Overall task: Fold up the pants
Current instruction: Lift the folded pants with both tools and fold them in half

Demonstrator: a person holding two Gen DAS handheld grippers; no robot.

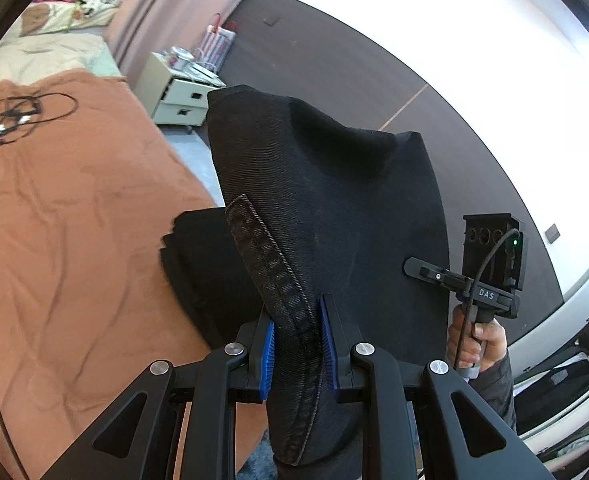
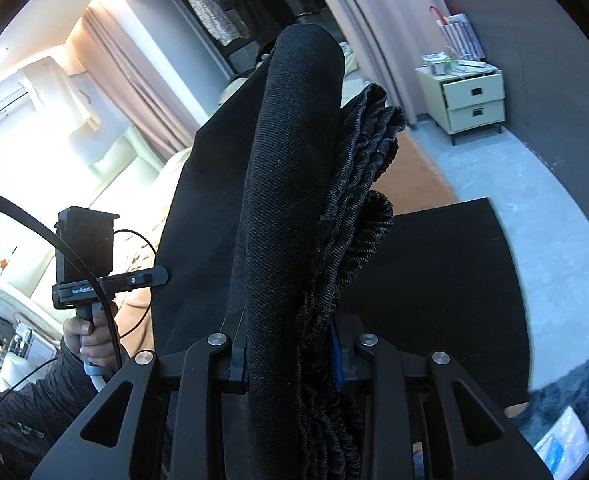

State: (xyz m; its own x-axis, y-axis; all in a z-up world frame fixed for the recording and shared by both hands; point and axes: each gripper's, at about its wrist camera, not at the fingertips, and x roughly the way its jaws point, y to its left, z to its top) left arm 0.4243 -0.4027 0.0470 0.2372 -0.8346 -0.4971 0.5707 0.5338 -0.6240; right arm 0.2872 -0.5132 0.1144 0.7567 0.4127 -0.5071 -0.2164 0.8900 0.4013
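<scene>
The black pants [image 1: 326, 200] hang lifted between both grippers above the bed. My left gripper [image 1: 298, 344] is shut on a stitched hem edge, which sits pressed between its blue pads. In the right wrist view my right gripper [image 2: 290, 356] is shut on a thick bunch of the pants [image 2: 294, 160], with ribbed elastic on its right side. Each gripper also shows in the other's view: the right gripper [image 1: 410, 267] at the cloth's right edge, the left gripper [image 2: 162, 274] at its left edge. A lower part of the pants [image 1: 206, 264] lies on the bed.
An orange-brown blanket [image 1: 74, 220] covers the bed, with a tangled black cable [image 1: 18, 116] near its far end. A cream nightstand [image 1: 178, 96] with two drawers stands by a pink curtain [image 1: 162, 12]. Grey floor [image 2: 534, 184] lies beside the bed. A hand [image 1: 474, 340] grips the right gripper's handle.
</scene>
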